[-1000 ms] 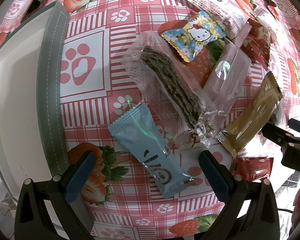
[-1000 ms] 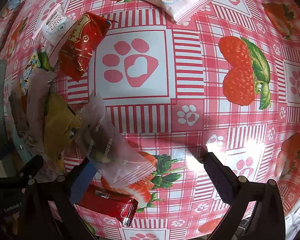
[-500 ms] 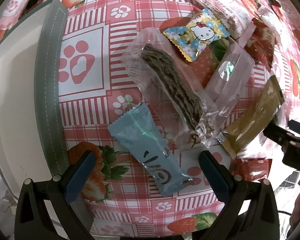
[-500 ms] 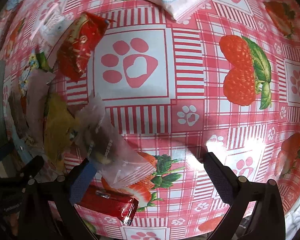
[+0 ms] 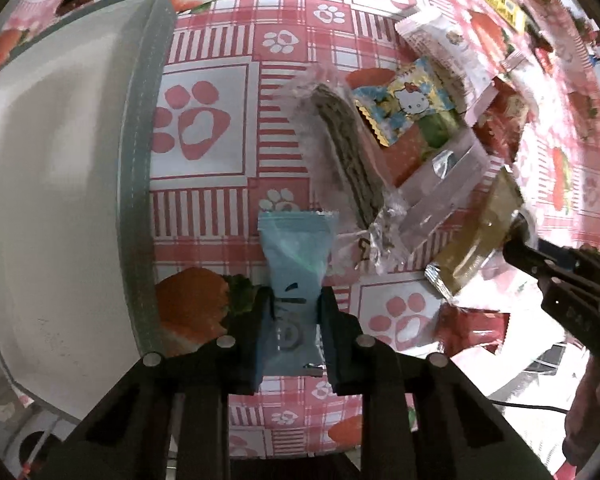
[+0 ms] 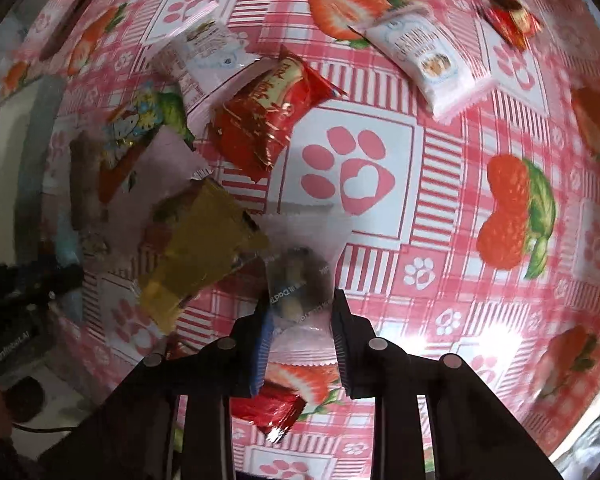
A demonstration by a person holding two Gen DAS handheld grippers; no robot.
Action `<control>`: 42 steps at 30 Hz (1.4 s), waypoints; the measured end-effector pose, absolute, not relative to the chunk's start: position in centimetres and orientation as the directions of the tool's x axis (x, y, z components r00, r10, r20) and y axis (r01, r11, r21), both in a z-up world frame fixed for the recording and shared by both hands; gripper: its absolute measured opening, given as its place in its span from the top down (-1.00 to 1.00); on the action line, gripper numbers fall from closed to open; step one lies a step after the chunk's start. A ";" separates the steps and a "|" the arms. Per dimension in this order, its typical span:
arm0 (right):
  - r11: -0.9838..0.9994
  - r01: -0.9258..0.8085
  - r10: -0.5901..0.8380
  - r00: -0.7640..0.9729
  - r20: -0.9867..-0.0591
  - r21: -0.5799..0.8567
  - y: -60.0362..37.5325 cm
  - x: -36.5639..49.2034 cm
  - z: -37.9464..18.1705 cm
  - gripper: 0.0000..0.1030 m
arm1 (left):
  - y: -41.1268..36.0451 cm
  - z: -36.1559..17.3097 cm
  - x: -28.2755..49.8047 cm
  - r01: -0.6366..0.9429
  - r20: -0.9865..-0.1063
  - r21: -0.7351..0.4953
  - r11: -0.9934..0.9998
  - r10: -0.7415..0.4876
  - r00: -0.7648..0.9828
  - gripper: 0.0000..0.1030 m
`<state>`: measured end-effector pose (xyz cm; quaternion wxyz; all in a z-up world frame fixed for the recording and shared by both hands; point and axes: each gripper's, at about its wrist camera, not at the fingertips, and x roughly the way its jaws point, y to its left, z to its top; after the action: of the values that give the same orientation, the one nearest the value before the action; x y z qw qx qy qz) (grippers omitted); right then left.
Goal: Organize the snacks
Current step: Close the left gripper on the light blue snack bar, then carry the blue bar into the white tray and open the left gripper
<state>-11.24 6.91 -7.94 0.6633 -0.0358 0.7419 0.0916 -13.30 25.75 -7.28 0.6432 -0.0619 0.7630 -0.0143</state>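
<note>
Between the fingers of the left gripper [image 5: 293, 304] sits a pale blue foil snack sachet [image 5: 293, 264], pinched at its lower half, its crimped top edge pointing straight ahead of the gripper. Just ahead and to the right of it lies a long clear plastic packet holding a dark ridged bar [image 5: 348, 152], and beyond that a small blue-and-yellow cartoon-cat candy wrapper [image 5: 408, 98]. To the right of the clear packet a translucent pinkish-white pouch [image 5: 444, 188] rests against an olive-gold foil sachet [image 5: 480, 240]. Off to the left of the left gripper stands a white storage bin with a grey stitched rim [image 5: 136, 184]; I cannot tell whether it touches any snack.

The right gripper [image 6: 302, 312] is closed on a frosted translucent packet with dark and yellowish contents [image 6: 300, 264], gripped near its bottom seal. Just left of that packet the olive-gold foil sachet lies slanted, overlapping its edge. Ahead and to the left of the right gripper is a crinkled red foil packet with gold lettering [image 6: 268, 116], and farther ahead to the right a white-and-pink rectangular biscuit packet [image 6: 428, 64]. Another small red foil wrapper [image 6: 268, 410] lies below the right gripper's left finger. Everything rests on a tabletop covered in a pink-and-white checked cloth printed with paws and strawberries [image 6: 460, 208].
</note>
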 end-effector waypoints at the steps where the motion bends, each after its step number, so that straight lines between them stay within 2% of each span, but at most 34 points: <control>1: 0.983 -0.143 0.096 -0.126 -0.987 0.114 6.3 -11.1 -7.8 0.43 | 25.9 -7.1 -13.2 -0.071 -0.979 -0.110 0.991 -0.121 -0.162 0.50; 8: 0.977 0.017 0.211 -0.139 -0.968 0.211 1.8 -10.4 -5.8 0.43 | 26.4 -4.7 -12.9 -0.012 -0.982 -0.137 0.990 -0.138 -0.127 0.50; 18: 0.968 0.043 0.252 -0.123 -0.960 0.249 0.9 -11.1 -2.6 0.43 | 28.7 -0.1 -12.2 0.034 -0.988 -0.152 0.988 -0.151 -0.022 0.50; 30: 0.940 -0.180 0.274 -0.110 -0.956 0.290 10.7 -10.5 0.6 0.43 | 32.6 2.5 -15.0 -0.055 -0.980 -0.175 0.983 -0.169 0.101 0.50; 35: 0.901 -0.304 0.282 -0.129 -0.951 0.308 16.8 -10.7 0.7 0.43 | 36.7 2.9 -16.1 -0.146 -0.982 -0.161 0.976 -0.143 0.127 0.50; 42: 0.831 -0.441 0.293 -0.172 -0.941 0.339 26.8 -10.7 0.4 0.43 | 42.2 1.3 -18.2 -0.250 -0.993 -0.081 0.965 -0.058 0.098 0.50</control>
<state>-10.66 26.80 0.40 0.6414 -0.0523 0.7100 0.2859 -18.16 42.15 1.27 0.7319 -0.1151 0.6684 0.0654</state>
